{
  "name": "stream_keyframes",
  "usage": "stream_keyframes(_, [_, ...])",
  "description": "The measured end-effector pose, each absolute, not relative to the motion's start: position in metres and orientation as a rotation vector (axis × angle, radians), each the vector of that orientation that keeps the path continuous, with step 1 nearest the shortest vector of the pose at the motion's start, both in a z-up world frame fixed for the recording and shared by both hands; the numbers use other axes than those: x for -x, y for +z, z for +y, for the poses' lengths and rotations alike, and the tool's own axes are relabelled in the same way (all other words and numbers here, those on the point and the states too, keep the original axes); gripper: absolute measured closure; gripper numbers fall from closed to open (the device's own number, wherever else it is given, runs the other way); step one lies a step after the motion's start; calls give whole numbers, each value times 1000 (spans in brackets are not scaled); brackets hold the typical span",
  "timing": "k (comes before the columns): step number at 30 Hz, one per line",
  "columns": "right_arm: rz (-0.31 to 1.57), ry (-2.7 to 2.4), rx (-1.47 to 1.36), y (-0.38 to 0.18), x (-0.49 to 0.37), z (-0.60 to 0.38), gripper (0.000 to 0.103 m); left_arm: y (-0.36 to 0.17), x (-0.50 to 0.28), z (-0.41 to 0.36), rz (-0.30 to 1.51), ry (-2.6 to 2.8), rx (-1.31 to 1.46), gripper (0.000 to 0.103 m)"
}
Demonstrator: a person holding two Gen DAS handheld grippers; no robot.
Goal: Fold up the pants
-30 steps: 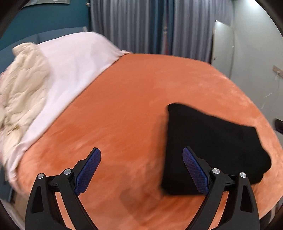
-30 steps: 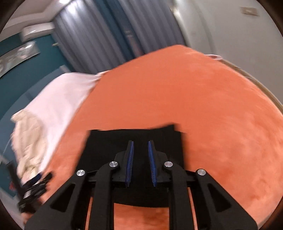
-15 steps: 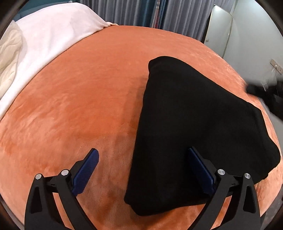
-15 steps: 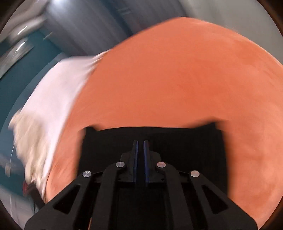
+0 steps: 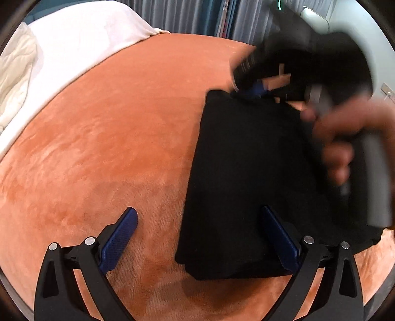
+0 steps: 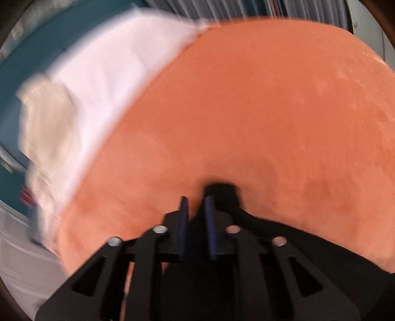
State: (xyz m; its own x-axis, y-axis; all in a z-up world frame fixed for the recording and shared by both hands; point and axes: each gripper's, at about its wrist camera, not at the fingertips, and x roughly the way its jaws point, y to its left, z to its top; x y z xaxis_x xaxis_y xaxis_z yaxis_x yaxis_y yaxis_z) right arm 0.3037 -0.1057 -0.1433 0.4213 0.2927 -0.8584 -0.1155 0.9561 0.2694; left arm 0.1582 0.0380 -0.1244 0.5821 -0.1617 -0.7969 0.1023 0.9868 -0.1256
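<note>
While the right gripper sweeps across the far edge, we read the scene this way:

Change: a second ago the folded black pants (image 5: 246,177) lay alone on the orange plush blanket (image 5: 111,138) with both tools held back; now the right gripper (image 5: 254,90) has come to the far corner of the bundle, blurred by its own motion, and the left camera sits closer over the near edge.

Meaning for the task: we judge the folding nearly done, with this touch a last tidy or a pickup of the stack.

Left gripper (image 5: 197,234): fingers spread wide, one blue pad over the blanket, the other over the near part of the pants, gripping nothing.

Right gripper, own view (image 6: 196,210): pads close together with a narrow gap; black cloth (image 6: 221,191) shows by the tips, but we cannot tell whether it is pinched.

Pants: a compact, layered, roughly rectangular slab, matte and soft, lying flat on the blanket toward its right side.

Blanket: short velvety pile showing brush marks.

Behind: a smooth white sheet (image 5: 81,42), a crumpled cream quilt (image 5: 14,71), grey pleated curtains (image 5: 192,14).
</note>
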Motion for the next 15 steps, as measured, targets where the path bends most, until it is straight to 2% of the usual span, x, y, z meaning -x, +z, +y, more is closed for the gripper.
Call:
stream_keyframes(1, [1143, 226, -173, -155, -312, -110, 102, -122, -157, 37, 941, -151, 64, 5])
stream_keyframes(2, [1128, 211, -238, -156, -308, -126, 103, -118, -156, 36, 942, -150, 62, 5])
stream_keyframes(3, [1083, 195, -302, -143, -297, -140, 97, -115, -154, 37, 945, -148, 57, 5])
stream_keyframes(5, [966, 125, -281, -111, -259, -161, 83, -114, -150, 38, 944, -149, 48, 5])
stream_keyframes(6, [914, 103, -261, -98, -237, -169, 67, -115, -149, 37, 946, -147, 44, 5])
stream_keyframes(8, [818, 9, -241, -78, -176, -202, 47, -116, -147, 36, 944, -139, 39, 5])
stream_keyframes(12, [798, -160, -224, -76, -90, -253, 43, -112, -136, 23, 920, -95, -39, 5])
stream_keyframes(15, [846, -201, -290, -102, -55, -267, 41, -107, -136, 21, 906, -64, -92, 5])
